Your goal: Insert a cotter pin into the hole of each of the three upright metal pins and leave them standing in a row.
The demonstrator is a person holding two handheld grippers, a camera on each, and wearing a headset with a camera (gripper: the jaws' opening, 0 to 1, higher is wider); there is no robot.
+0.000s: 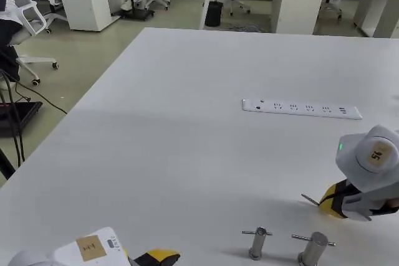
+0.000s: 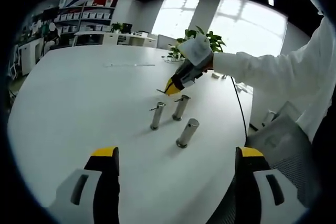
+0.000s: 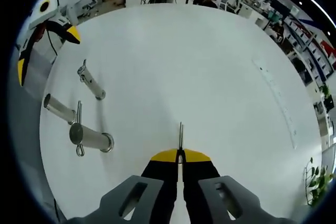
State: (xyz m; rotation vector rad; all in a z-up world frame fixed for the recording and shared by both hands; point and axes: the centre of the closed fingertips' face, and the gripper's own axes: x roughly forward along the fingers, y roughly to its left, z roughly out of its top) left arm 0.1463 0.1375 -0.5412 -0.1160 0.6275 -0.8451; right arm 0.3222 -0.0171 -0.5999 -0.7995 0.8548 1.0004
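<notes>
White surface [image 1: 187,141] is carrying three upright metal pins [image 2: 156,115], standing in a loose cluster. Two are wearing fitted cotter pins [image 1: 257,233] through their heads. In the left gripper view the bare metal pin [image 2: 187,132] is standing at 5 o'clock of them. Right gripper [image 3: 180,155]: fingers are pressing closed on a loose cotter pin [image 3: 180,135], just beside the cluster. Left gripper [image 2: 177,153]: fingers are standing wide apart, gripping nothing. Power strip [image 1: 301,108] is lying at 12 o'clock of the pins in the head view.
</notes>
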